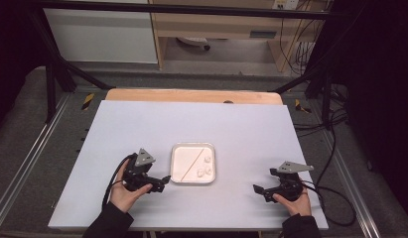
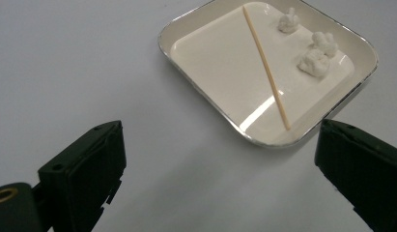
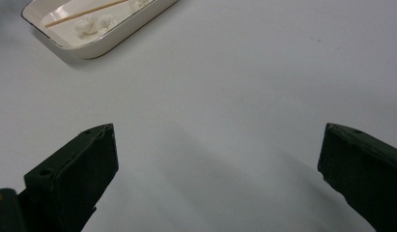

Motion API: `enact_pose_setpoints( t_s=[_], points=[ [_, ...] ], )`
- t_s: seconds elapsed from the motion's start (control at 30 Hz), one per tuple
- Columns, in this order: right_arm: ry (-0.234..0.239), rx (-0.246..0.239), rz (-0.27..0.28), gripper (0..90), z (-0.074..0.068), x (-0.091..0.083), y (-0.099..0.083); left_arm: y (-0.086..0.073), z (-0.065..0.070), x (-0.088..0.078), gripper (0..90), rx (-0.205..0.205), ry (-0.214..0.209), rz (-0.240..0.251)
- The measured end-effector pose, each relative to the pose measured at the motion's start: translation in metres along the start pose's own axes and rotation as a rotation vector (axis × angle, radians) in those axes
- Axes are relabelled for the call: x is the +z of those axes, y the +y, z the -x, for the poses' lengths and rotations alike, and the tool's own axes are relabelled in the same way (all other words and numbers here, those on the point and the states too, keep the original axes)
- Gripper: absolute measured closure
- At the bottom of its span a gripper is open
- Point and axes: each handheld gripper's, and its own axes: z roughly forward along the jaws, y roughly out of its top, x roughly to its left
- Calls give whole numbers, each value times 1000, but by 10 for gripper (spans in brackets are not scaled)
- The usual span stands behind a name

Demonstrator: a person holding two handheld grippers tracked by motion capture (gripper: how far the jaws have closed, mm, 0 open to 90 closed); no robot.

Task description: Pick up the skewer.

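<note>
1. Left gripper [image 1: 164, 181]: in its own view the two black jaws stand wide apart with nothing between them, only bare table [image 2: 65, 63]. It hovers low, aimed toward the tray.

2. Just beyond the left jaws lies the tray [image 2: 210, 104], a shallow white square dish with a thin metallic rim. Its near corner sits between the jaw tips and slightly past them, and the right-hand jaw nearly overlaps the tray's edge in that view.

3. Inside the tray, the wooden stick [image 2: 266, 67] lies flat on a diagonal, with one end close to the near rim, the end nearest the left jaws. Past it, by the far side, sit three small white lumps [image 2: 314, 62], grouped close together and apart from the stick.

4. Right gripper [image 1: 257, 189]: its jaws are likewise spread wide and empty, over bare table. The tray shows well apart from them, off at the upper left of the right gripper view, stick and lumps just visible inside.

5. Progress, as I judge it: nothing is held yet, and the stick and lumps all rest undisturbed in the tray. The work looks to be at its start, with the left gripper in approach and the right one waiting.

6. Left to do, by my reading: close in on the stick or a lump, grip it, and carry on from there. The thin stick lying flat will need a careful pinch.
</note>
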Motion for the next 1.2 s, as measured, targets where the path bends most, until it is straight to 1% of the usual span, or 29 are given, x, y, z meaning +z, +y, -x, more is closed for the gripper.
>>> enact_pose_setpoints(
  t_s=[0.17,0.33,0.4,0.43,0.5,0.6,0.63,0.7,0.77,0.83,0.87,0.9,0.93,1.0,1.07,1.1,1.13,1.2],
  points=[
    [-1,0,-3,12,0,0,0,14,9,11,49,10,-2,-4],
    [-1,-3,-3,13,0,0,0,26,18,22,62,18,-7,-25],
    [-1,0,-4,12,0,0,0,33,23,30,78,26,-3,-45],
    [0,2,-4,13,0,0,0,33,23,30,82,26,-3,-45],
    [0,-1,-4,13,0,0,0,36,25,36,94,24,-11,-57],
    [0,-1,-4,13,0,0,0,40,29,44,120,21,-2,-75],
    [1,-1,-3,13,0,0,0,43,32,49,132,19,-6,-82],
    [0,-4,-3,13,0,1,0,44,33,51,143,19,-6,-84],
    [-1,-4,-6,13,0,1,0,48,37,57,195,19,-10,-91],
    [0,-2,-5,13,0,1,0,50,38,59,242,20,-12,-94],
    [0,-2,-5,13,0,1,0,51,40,60,242,23,-13,-99],
    [1,-2,-5,13,0,1,0,51,41,62,269,25,-11,-104],
    [1,-3,-4,13,0,1,0,52,42,64,325,27,-14,-109],
    [1,-3,-5,13,0,1,0,52,45,68,337,27,-20,-121],
    [1,-4,-7,13,0,1,0,52,47,71,407,29,-20,-129],
    [1,-4,-7,13,0,1,0,52,47,73,407,29,-18,-131],
    [1,-4,-7,13,0,1,0,52,48,74,426,29,-17,-133],
    [0,-5,-6,14,0,1,0,51,48,76,503,22,-24,-134]
  ],
)
